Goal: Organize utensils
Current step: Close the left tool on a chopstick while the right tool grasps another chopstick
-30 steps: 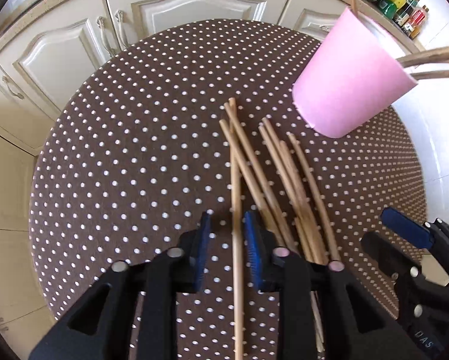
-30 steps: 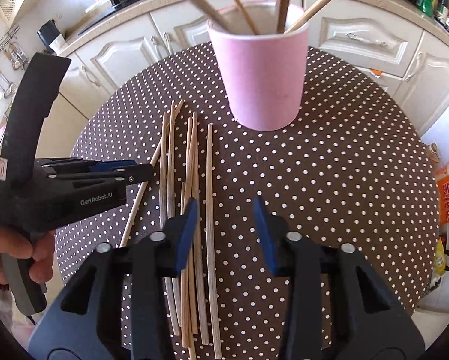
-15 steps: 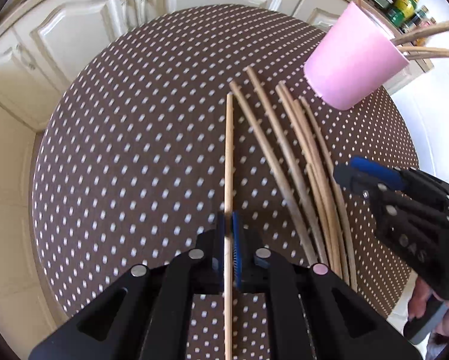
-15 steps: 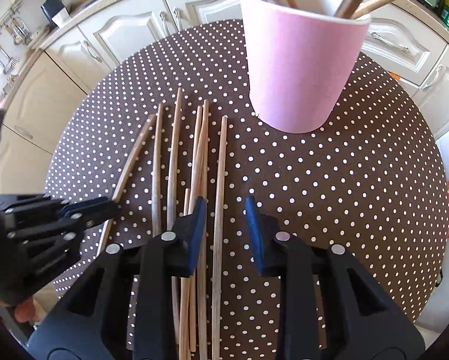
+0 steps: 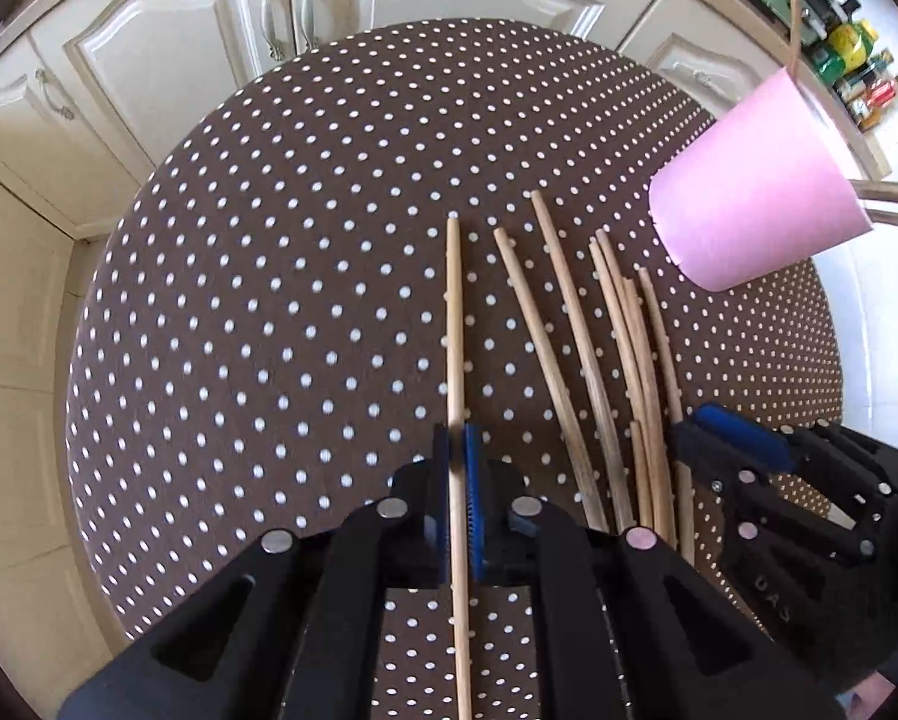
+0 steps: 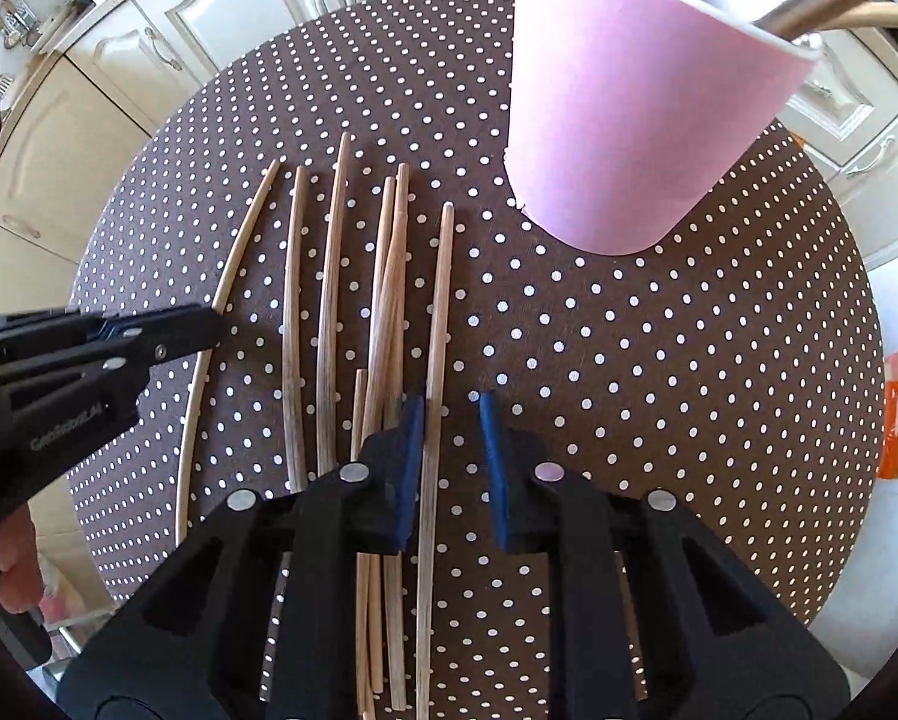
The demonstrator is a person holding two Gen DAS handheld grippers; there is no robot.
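Note:
Several wooden chopsticks lie side by side on the round dotted table. My left gripper is shut on the leftmost chopstick, which runs between its blue pads. My right gripper is open, straddling the rightmost chopstick of the row. The pink cup stands at the far right with chopsticks in it; it also shows in the left wrist view. The left gripper shows from the side in the right wrist view.
White cabinets ring the table behind. Bottles stand on a counter at the upper right. An orange packet lies off the table's right edge.
My left gripper has closed on the leftmost chopstick. My right gripper has moved forward and down over the rightmost chopstick, nearer the cup.

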